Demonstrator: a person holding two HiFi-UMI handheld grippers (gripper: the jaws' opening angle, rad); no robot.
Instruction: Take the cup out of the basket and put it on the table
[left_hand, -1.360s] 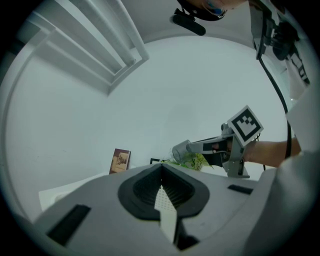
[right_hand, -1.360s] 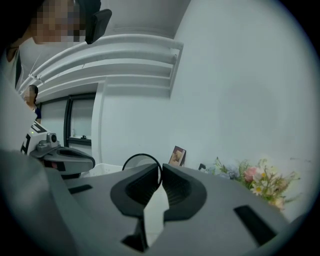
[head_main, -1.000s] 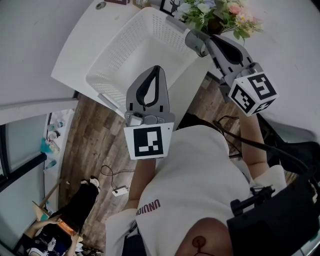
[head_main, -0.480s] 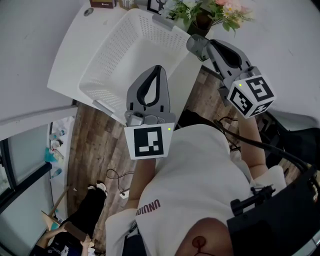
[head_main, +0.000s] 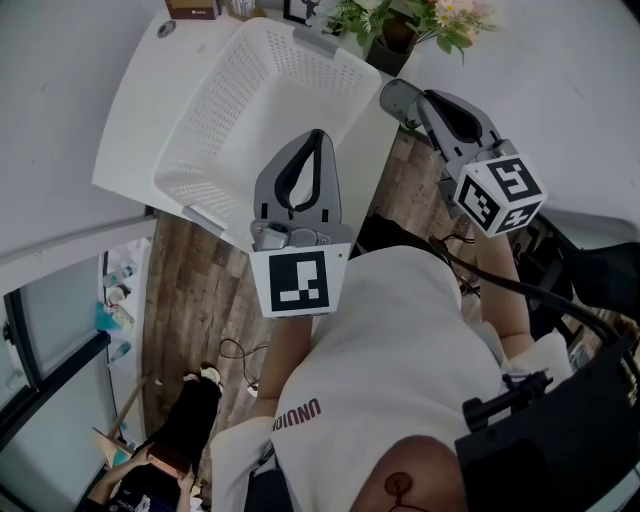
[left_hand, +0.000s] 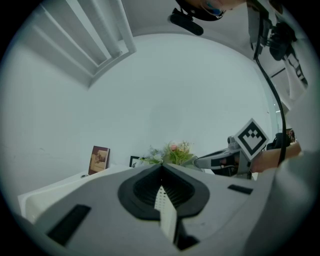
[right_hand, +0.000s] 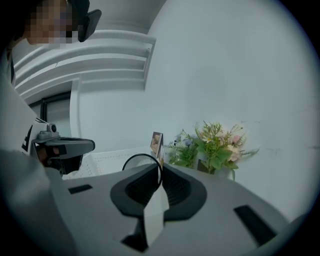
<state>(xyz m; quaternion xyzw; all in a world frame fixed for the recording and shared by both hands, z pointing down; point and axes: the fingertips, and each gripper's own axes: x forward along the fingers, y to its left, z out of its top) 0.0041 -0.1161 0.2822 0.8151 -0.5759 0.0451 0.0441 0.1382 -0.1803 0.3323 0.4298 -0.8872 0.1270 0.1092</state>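
**Left gripper.** In the left gripper view, the jaws of the left gripper (left_hand: 161, 167) are closed, with the tips meeting and nothing held between them. In the head view, the left gripper (head_main: 315, 137) is raised at the near side of the basket (head_main: 230, 90). Its tips point toward the basket rim, and contact with the rim cannot be confirmed.

**Right gripper.** In the right gripper view, the jaws of the right gripper (right_hand: 159, 167) are clamped on the cup (right_hand: 142, 155). The gap is narrow, only as wide as the cup wall. One pad is inside the rim and the other outside. The rim shows as a thin dark ring to the left of the jaw tips. In the head view, the right gripper (head_main: 418, 97) extends from its marker cube up toward the cup.

**Cup location.** The cup (head_main: 397, 100) is a clear grey vessel held at the right jaw tips. It is outside the basket, just beside the basket's right wall. It sits at the edge of the white tabletop (head_main: 140, 100), below the potted flowers (head_main: 400, 20). The views do not show whether the cup base touches the tabletop.

**Basket.** The basket is white and perforated. It stands on the tabletop, and no object is visible inside it. In the right gripper view, the basket (right_hand: 107, 160) lies to the left of the cup and the flowers (right_hand: 215, 145) stand to the right.
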